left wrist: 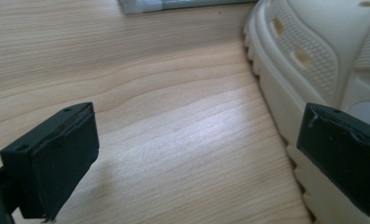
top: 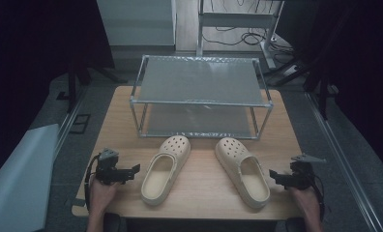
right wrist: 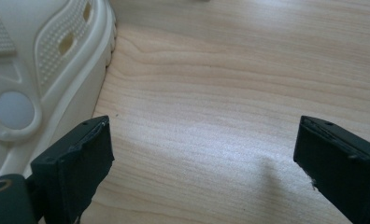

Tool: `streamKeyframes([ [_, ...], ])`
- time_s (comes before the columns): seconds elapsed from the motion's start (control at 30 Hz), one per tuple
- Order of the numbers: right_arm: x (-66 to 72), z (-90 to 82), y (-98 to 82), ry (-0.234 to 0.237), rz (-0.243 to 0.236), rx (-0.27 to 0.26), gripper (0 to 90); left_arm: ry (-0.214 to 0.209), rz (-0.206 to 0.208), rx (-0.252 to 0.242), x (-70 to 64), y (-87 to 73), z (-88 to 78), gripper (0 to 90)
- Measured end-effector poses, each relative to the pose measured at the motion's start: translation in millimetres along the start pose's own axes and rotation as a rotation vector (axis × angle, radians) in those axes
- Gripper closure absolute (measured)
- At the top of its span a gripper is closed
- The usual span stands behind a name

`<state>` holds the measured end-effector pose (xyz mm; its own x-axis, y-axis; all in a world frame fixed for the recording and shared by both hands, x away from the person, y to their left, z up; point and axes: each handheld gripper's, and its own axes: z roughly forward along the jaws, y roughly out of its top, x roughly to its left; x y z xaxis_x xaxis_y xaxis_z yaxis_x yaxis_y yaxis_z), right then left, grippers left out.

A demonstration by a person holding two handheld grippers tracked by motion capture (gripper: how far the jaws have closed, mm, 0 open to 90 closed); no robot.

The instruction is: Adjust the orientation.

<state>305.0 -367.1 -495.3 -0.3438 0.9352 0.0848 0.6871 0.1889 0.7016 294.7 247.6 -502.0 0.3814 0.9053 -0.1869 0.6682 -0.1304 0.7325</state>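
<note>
High view: two cream perforated foam clogs lie on a pale wooden table (top: 199,193), the left clog (top: 165,169) at lower centre, the right clog (top: 243,171) just right of it, toes toward a two-tier metal-framed shelf rack (top: 199,99) at centre frame. Left gripper (top: 131,170), in a hand (top: 102,195) at lower left, stands near the left clog with jaws wide and bare. Right gripper (top: 275,176), at lower right, sits just beside the right clog, jaws likewise wide apart over bare wood.
</note>
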Motion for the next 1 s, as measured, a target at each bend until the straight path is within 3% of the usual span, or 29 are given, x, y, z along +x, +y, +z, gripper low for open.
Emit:
streamKeyframes([
  [0.13, -1.4, -0.8, -0.4, 0.005, -0.005, -0.011, 4.2, -0.02, 0.0, -0.01, -0.6, -0.1, 0.9, 0.0],
  [0.27, -0.2, 2.0, -1.1, 0.016, -0.016, -0.002, 4.1, -0.003, 0.02, 0.005, -2.5, 0.9, 3.0, 0.0],
  [0.47, 0.6, 3.5, -1.6, 0.019, -0.023, -0.003, 3.5, 0.003, 0.015, 0.022, -2.8, 2.8, 0.6, 0.0],
  [0.57, 0.0, 4.1, -2.0, 0.024, -0.017, -0.003, 3.3, -0.022, 0.008, 0.029, -3.7, 4.2, -1.6, 2.3],
  [0.8, -0.8, 3.8, -2.6, 0.029, -0.005, -0.004, 3.3, -0.033, 0.013, 0.049, -8.9, 8.0, -5.6, 5.0],
  [1.0, -1.5, 2.0, -2.3, 0.028, 0.003, -0.021, 5.2, -0.029, 0.054, 0.051, -18.7, 12.9, -10.9, 7.1],
])
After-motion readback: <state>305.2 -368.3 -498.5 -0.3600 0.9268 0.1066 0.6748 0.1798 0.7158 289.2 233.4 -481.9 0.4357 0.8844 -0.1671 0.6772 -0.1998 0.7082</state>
